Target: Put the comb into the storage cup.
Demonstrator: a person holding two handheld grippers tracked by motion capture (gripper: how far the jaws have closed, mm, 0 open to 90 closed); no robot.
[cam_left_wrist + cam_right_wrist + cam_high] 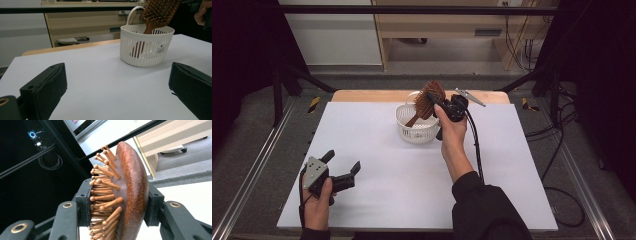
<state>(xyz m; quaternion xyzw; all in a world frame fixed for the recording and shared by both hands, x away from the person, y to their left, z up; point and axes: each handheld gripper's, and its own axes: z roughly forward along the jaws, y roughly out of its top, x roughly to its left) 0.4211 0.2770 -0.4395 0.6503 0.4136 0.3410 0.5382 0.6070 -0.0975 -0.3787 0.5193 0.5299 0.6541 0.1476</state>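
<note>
A brown wooden hairbrush [428, 100] with peg bristles stands tilted, its handle down inside a white slatted basket [408, 131] at the far middle of the white table. My right gripper [436, 103] is shut on the brush head [125, 192], one pad on the bristles and one on the rounded back. In the left gripper view the hairbrush [157, 12] rises out of the basket [146, 48]. My left gripper [343, 167] rests low at the near left, open, with nothing between its black jaws.
The white table top [377, 160] lies bare between the left gripper and the basket. Metal rails [252, 170] run along both table sides. A wooden cabinet [447, 30] and cables stand beyond the far edge.
</note>
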